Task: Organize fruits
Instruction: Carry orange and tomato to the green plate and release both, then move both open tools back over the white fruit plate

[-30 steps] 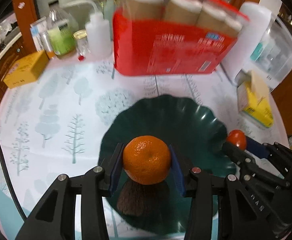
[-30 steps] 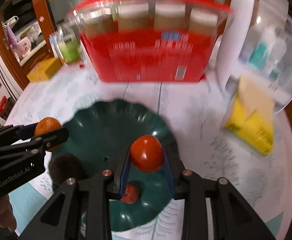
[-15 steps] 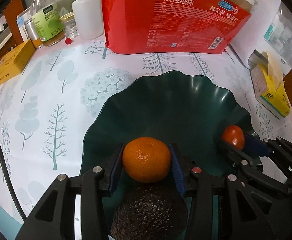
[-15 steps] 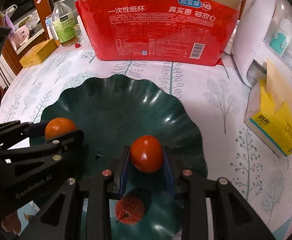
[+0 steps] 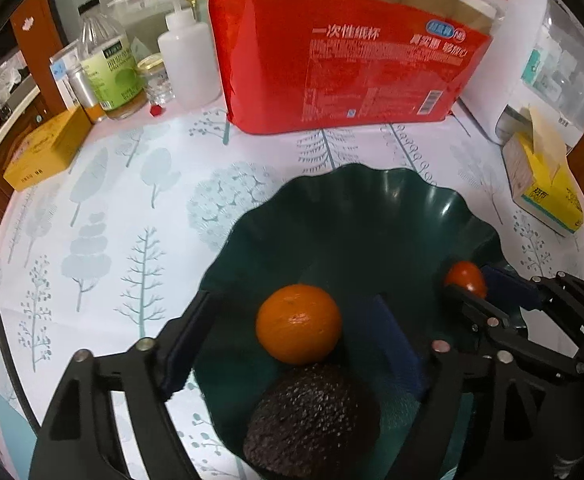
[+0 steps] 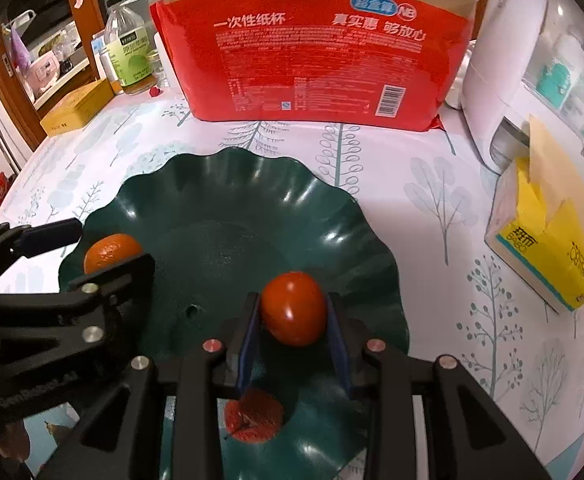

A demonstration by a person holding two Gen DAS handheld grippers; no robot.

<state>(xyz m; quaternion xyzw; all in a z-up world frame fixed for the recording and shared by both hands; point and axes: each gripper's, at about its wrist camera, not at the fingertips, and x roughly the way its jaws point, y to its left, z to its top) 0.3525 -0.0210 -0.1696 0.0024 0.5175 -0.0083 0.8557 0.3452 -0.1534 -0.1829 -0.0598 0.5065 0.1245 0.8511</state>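
A dark green wavy bowl [image 5: 371, 208] [image 6: 252, 184] sits on the tree-print tablecloth. My left gripper [image 5: 292, 332] is open, its blue pads spread wide on either side of the orange [image 5: 297, 323], which rests in the bowl against a dark avocado [image 5: 311, 424]. The orange also shows in the right wrist view [image 6: 108, 250]. My right gripper [image 6: 293, 320] is shut on a red tomato [image 6: 293, 314] just above the bowl; the tomato also shows in the left wrist view [image 5: 465, 278]. A small red fruit [image 6: 254, 416] lies in the bowl below it.
A red bag of paper cups [image 5: 351, 64] stands behind the bowl. Bottles [image 5: 112, 72] and a yellow box [image 5: 44, 152] are at the back left. A yellow tissue box [image 6: 543, 240] and a white appliance [image 6: 531, 60] are on the right.
My left gripper has opened and let go of the orange, which now sits in the bowl by the avocado. My right gripper still holds the tomato, a little lower.
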